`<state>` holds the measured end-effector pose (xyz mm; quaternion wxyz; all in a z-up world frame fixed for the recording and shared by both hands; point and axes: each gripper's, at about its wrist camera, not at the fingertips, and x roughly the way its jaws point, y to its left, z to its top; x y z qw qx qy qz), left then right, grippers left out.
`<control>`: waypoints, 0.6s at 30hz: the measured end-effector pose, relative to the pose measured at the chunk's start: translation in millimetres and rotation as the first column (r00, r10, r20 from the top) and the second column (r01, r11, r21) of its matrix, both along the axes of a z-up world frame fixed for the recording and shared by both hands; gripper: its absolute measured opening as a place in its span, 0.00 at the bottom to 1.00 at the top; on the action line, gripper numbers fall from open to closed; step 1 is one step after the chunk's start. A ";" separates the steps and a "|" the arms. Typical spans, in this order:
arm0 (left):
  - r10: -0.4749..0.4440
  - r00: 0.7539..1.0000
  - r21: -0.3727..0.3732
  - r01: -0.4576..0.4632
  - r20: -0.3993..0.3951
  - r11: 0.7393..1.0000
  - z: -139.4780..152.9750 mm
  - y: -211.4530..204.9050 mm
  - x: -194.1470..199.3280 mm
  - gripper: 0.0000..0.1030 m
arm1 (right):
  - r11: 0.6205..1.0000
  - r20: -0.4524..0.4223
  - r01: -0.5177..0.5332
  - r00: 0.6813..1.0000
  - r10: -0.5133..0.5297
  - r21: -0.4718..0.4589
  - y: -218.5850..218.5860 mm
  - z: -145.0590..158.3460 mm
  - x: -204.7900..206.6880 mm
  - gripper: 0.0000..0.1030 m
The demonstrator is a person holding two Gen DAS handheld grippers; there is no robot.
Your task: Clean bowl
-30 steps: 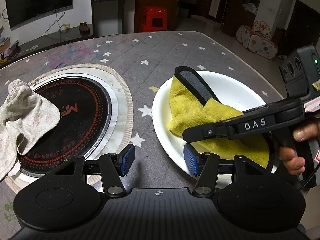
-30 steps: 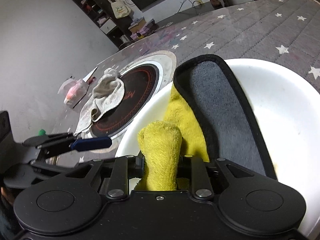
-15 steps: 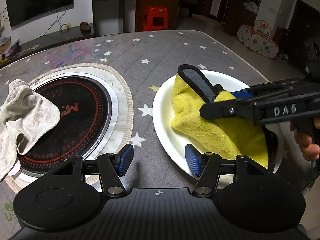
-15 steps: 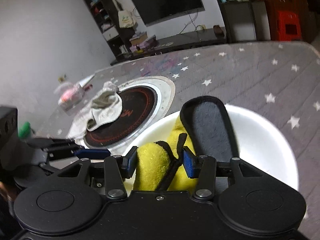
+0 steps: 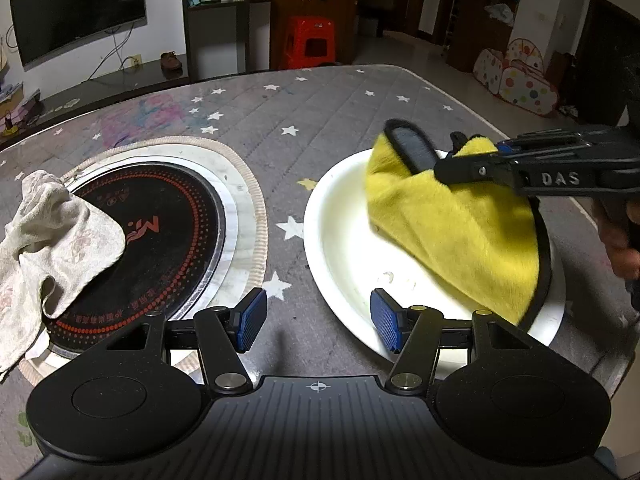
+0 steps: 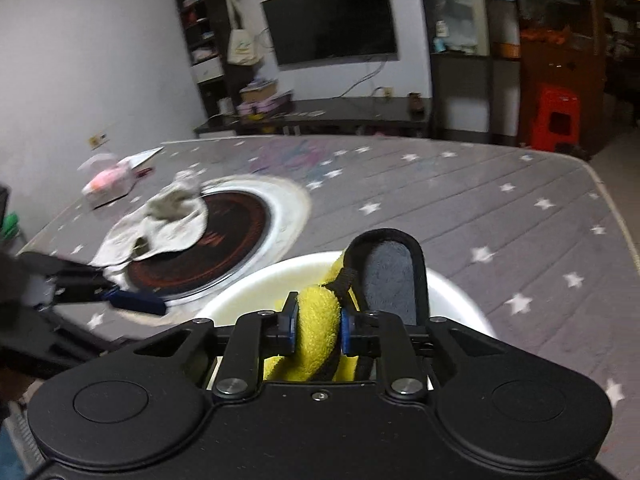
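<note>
Between the blue pads of the right gripper [image 6: 318,330] a fold of the yellow cloth [image 5: 460,224] is pinched tightly, and the rest of the cloth is draped down into the white bowl [image 5: 340,240], its grey, black-edged underside turned up at the far end. On the side of this gripper, as seen from the left wrist view, the white letters "DAS" are printed; a person's hand [image 5: 618,236] is wrapped around its grip at the right edge. The left gripper [image 5: 318,322] is held low over the table with its fingers spread wide and nothing between them; its right pad [image 5: 384,322] is seen over the near rim of the bowl, though contact cannot be judged, while the other is above the grey star-patterned table cover [image 5: 320,120]. A few small pale specks are seen on the bare inner surface of the bowl, just beside the hanging edge of the cloth. Left of the bowl, a round black induction hob [image 5: 152,236] ringed with red dots is set in a pale circular mat; red lettering is printed on it upside down, with a large "M" readable and the smaller characters along its rim too fine to make out. A crumpled off-white rag [image 5: 48,244] is laid over the hob's left side.
</note>
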<state>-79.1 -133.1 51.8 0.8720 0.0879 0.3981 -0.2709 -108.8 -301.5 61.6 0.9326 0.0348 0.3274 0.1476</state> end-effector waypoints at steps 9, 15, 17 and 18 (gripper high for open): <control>-0.002 1.000 0.020 0.002 -0.012 1.000 -3.1 -5.9 3.5 0.57 | 0.995 -0.038 0.021 0.999 -0.025 -0.096 -9.8 -36.4 7.0 0.20; 0.003 1.000 0.020 -0.002 -0.020 1.000 -2.7 -9.0 1.7 0.57 | 0.992 -0.023 0.019 0.999 -0.022 -0.128 -7.8 -37.3 4.7 0.22; 0.003 1.000 0.018 -0.002 -0.020 1.000 -2.0 -9.6 0.9 0.57 | 0.993 -0.002 0.025 1.000 -0.026 -0.114 -9.1 -28.4 1.1 0.28; 0.002 1.000 0.017 -0.002 -0.020 1.000 -1.7 -9.8 0.5 0.57 | 0.994 0.008 0.028 1.000 -0.027 -0.109 -9.4 -24.1 -0.9 0.30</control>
